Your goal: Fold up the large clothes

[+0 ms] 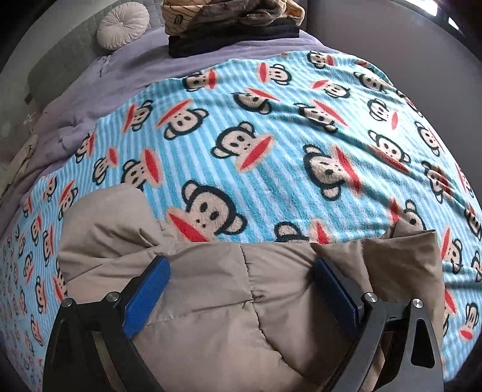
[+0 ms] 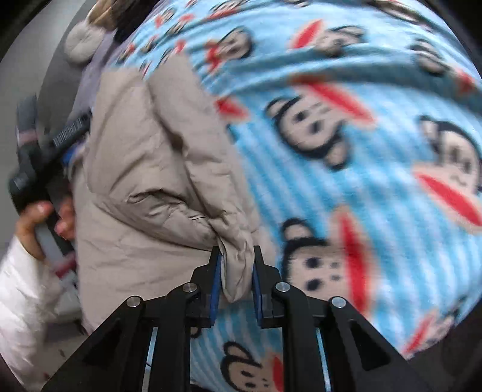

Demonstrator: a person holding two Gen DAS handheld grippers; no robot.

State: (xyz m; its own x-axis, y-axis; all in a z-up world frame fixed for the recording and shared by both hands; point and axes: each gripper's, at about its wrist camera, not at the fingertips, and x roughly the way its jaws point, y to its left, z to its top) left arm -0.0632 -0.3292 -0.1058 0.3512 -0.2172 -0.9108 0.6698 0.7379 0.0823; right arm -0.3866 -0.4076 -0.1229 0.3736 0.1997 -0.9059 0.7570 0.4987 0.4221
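A beige puffer jacket lies at the near edge of a bed covered by a blue monkey-print blanket. My left gripper is open, its blue pads spread wide over the jacket. In the right wrist view the jacket lies at the left on the blanket. My right gripper is shut on a bunched fold of the jacket. The left gripper's body and the hand holding it show at the far left. The right view is blurred.
A pile of folded clothes sits at the far end of the bed on a purple sheet. A round white cushion leans on the grey headboard. A grey wall runs along the bed's right side.
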